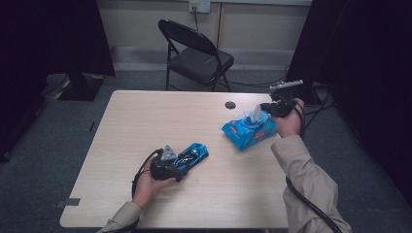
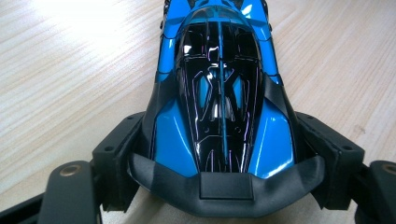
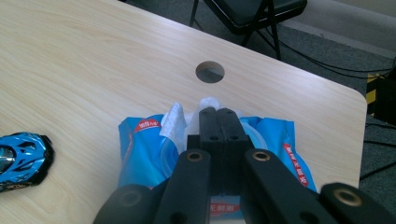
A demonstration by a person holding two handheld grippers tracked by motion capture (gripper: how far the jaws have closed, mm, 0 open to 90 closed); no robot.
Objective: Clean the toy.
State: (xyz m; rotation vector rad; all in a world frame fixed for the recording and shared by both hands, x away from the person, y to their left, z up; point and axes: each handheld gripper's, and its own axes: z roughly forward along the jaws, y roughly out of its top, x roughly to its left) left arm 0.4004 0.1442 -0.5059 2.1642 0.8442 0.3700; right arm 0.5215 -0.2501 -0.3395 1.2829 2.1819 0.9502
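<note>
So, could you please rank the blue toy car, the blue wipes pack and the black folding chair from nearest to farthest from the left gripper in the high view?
1. Blue toy car, between its jaws.
2. Blue wipes pack, table's right.
3. Black folding chair, beyond the table.

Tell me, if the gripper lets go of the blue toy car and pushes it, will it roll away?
Probably: the blue toy car sits level on the smooth table. Its glossy shell looks hard and likely slippery, though the left gripper clamps its sides. It seems light.
</note>
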